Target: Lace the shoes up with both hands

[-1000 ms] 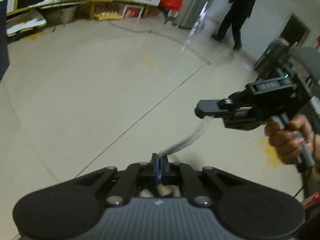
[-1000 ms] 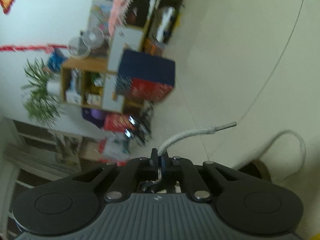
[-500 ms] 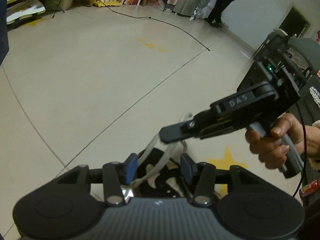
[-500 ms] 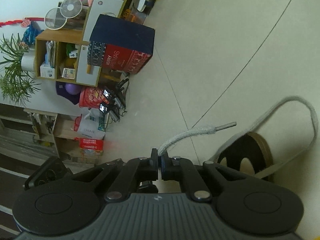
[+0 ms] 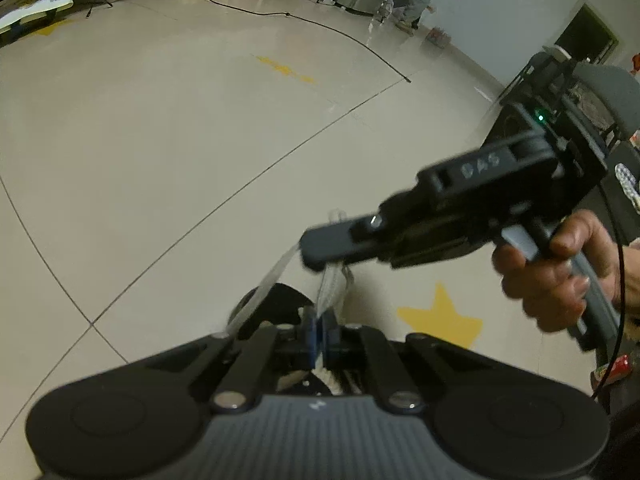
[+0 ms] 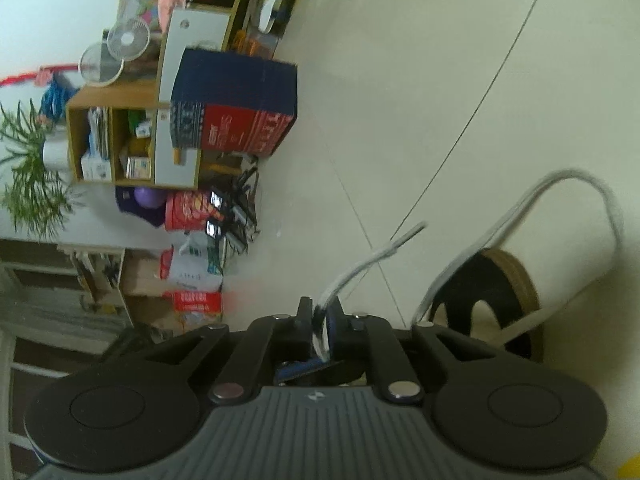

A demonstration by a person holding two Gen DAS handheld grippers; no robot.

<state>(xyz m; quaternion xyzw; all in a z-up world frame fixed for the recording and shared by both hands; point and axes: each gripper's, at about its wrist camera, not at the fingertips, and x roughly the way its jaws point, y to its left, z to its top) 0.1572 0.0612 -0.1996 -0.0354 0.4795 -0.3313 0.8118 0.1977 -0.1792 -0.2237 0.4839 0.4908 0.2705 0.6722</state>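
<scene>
Lace passed between two jaws above the shoe

The left gripper [image 5: 319, 330] had its jaws closed on the lace [image 5: 329, 286], which rose straight up out of them to the right gripper [image 5: 320, 248], hanging just above and slightly beyond. The right gripper's jaws were opening, the lace end [image 6: 374, 260] still lying in the gap and running forward and up to its stiff tip; whether the pads still pressed it could not be told. The shoe [image 6: 486, 292] sat on the floor, low and to the right of those jaws, directly beneath the left ones. The left hand was the nearer to the shoe.
</scene>
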